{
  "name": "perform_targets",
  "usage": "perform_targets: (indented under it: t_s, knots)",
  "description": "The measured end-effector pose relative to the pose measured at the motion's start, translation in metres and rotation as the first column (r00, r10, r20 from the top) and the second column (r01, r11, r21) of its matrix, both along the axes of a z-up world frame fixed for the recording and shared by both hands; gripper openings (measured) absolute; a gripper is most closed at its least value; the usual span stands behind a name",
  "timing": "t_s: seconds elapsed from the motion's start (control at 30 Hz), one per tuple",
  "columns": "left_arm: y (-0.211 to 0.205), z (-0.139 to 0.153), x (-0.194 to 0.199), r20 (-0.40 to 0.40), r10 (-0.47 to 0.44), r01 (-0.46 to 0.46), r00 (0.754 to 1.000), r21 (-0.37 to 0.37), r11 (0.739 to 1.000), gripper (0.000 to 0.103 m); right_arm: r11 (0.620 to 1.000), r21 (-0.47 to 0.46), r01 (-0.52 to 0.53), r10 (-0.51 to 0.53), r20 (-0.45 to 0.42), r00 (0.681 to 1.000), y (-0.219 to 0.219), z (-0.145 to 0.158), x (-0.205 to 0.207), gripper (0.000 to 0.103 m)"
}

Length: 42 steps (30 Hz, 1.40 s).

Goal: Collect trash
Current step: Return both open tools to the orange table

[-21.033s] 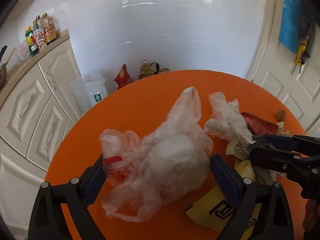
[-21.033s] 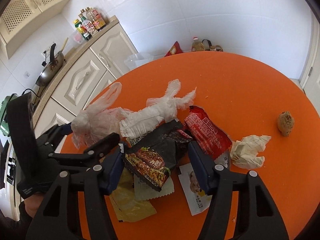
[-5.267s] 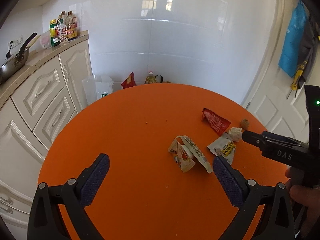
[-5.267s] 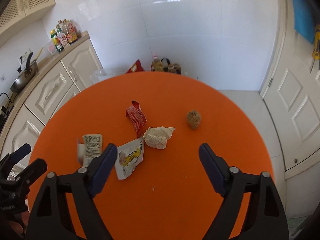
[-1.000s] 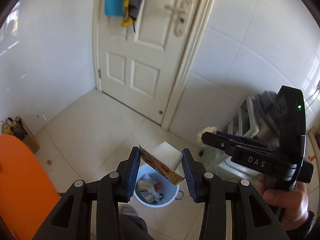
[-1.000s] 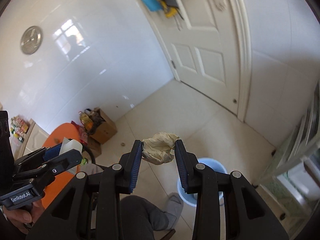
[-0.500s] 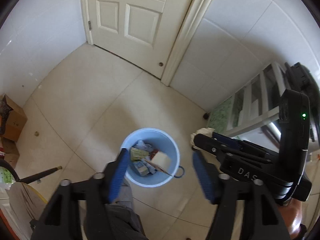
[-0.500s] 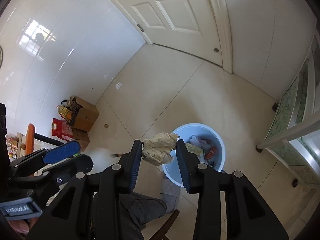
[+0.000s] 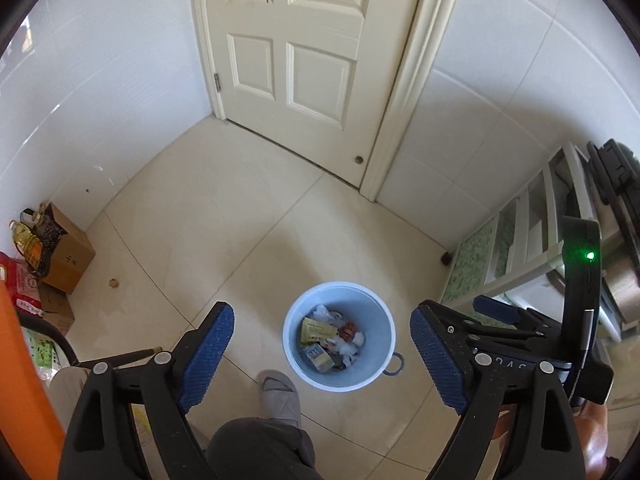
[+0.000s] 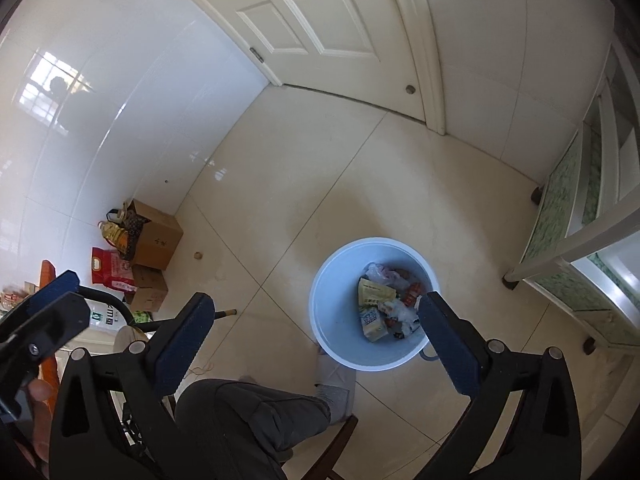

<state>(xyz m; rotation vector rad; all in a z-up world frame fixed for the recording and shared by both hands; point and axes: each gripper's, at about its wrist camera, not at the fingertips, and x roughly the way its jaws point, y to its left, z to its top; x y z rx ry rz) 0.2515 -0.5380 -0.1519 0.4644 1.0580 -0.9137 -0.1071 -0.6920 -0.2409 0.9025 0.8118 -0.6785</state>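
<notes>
Hovering over the bin (image 9: 294, 352) (wrappers (image 9: 316, 330) inside), left gripper (image 9: 322, 362) and right gripper (image 10: 316, 340) are opening, fingers spread, nothing between.

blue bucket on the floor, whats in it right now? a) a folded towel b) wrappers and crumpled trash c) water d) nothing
b: the blue bucket holds a heap of wrappers and crumpled trash, seen again from the right wrist, and no water or towel shows.
</notes>
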Motion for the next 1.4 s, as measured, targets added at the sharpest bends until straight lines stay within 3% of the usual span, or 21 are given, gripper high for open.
perform_targets:
  t_s: [0.3,0.53,0.77,1.0,1.23,1.4]
  knots:
    - [0.098,0.071,-0.023,0.08,0.112,-0.1,0.991,-0.146,0.984,0.087,0.993,-0.113,-0.024,0.033,0.08,0.996,0.045,0.072,0.011,0.103]
    - [0.198,0.123,-0.043,0.123,0.237,-0.195,0.964,-0.281,0.94,0.091,0.967,-0.231,-0.109,0.143,0.137,0.98,0.101,0.134,0.04,0.103]
    - [0.309,0.158,-0.069,0.173,0.373,-0.29,0.911,-0.373,0.881,0.095,0.913,-0.358,-0.197,0.272,0.175,0.946,0.166,0.196,0.075,0.103]
    - [0.431,0.178,-0.103,0.18,0.542,-0.416,0.821,-0.462,0.783,0.096,0.825,-0.478,-0.302,0.433,0.191,0.881,0.244,0.244,0.114,0.103]
    - [0.552,0.186,-0.153,0.2,0.701,-0.535,0.685,-0.516,0.67,0.099,0.734,-0.555,-0.392,0.568,0.184,0.802,0.317,0.268,0.158,0.103]
    - [0.598,0.179,-0.194,0.22,0.762,-0.589,0.609,-0.519,0.62,0.101,0.673,-0.584,-0.453,0.648,0.17,0.743,0.362,0.271,0.183,0.103]
